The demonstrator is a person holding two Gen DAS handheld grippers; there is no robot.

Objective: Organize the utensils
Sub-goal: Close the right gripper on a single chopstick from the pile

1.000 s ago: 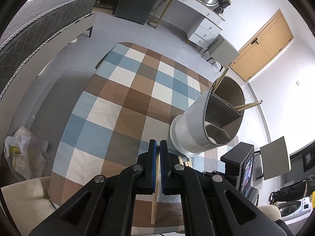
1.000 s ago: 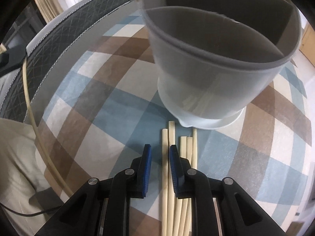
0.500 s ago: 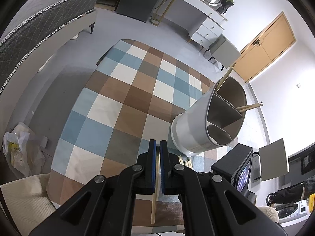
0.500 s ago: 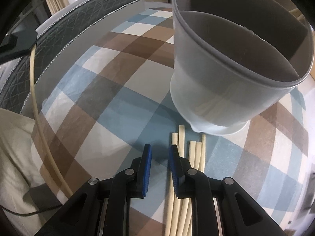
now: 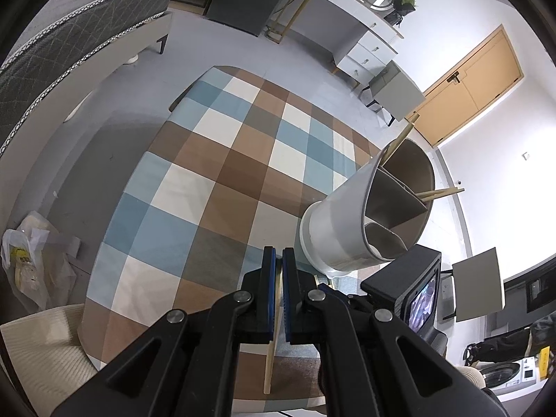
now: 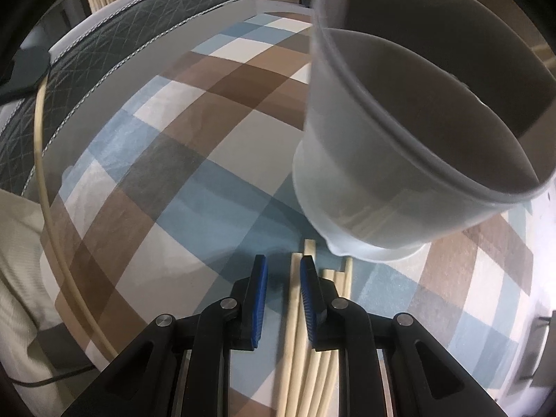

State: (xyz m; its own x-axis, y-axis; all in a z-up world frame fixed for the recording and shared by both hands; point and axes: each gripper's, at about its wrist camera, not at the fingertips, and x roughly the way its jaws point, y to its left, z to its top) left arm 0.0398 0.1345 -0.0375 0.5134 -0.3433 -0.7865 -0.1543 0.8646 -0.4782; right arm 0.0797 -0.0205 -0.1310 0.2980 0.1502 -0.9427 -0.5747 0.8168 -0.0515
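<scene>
Your left gripper (image 5: 278,260) is clamped on one pale wooden chopstick (image 5: 270,358). Your right gripper (image 6: 282,271), jaws slightly apart and gripping nothing, points down over about five loose chopsticks (image 6: 305,365) at lower centre. The grey divided plastic holder (image 5: 368,215), right of centre, contains two chopsticks (image 5: 441,193).

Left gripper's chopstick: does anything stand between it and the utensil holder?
Nothing visible does. The left gripper clamps the chopstick, and only bare checkered tablecloth lies before the holder.
</scene>
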